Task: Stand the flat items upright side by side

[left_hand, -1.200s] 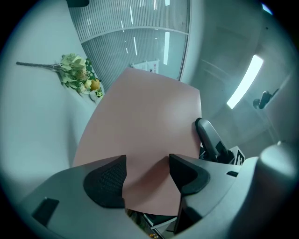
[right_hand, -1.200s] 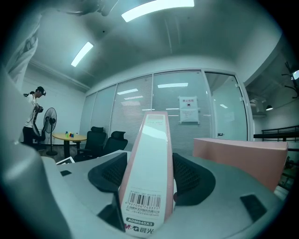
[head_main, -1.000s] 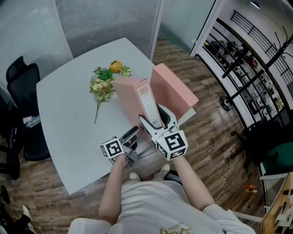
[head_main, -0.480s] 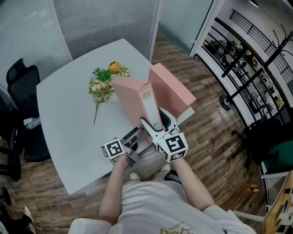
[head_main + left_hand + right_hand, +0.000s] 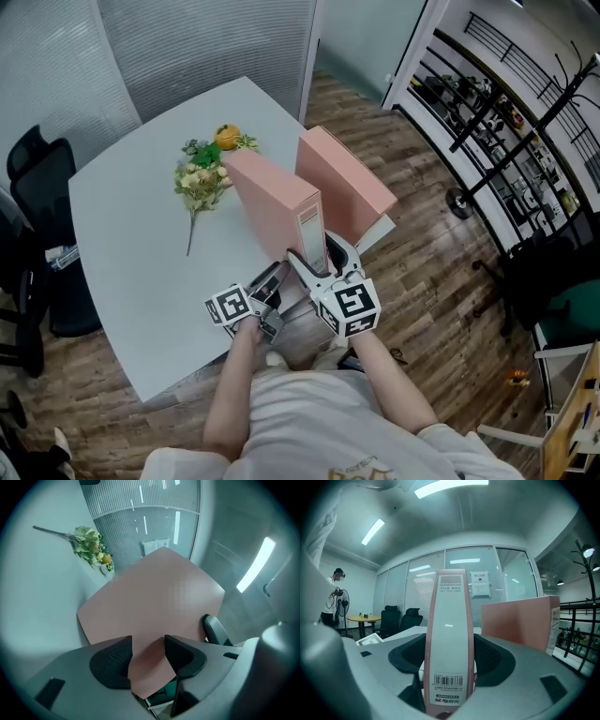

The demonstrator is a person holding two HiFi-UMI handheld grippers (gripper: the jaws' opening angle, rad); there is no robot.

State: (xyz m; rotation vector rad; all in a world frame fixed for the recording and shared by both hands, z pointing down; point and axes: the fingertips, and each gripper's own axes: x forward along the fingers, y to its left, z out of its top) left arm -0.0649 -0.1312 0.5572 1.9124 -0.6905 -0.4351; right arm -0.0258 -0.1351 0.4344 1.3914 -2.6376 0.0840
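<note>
Right tool (image 5: 449, 660) is clamping the spine of a pink file box (image 5: 272, 197), which is standing upright near the front edge of the surface (image 5: 131, 262). Left tool (image 5: 147, 656) is sitting half apart at that box's lower near corner. Its jaws have just been closing, the pink side is showing through the gap, and no pinch is visible. A second pink file box (image 5: 342, 178) is standing just beside the first, on its right. Artificial flowers (image 5: 200, 173) are lying beyond them.
</note>
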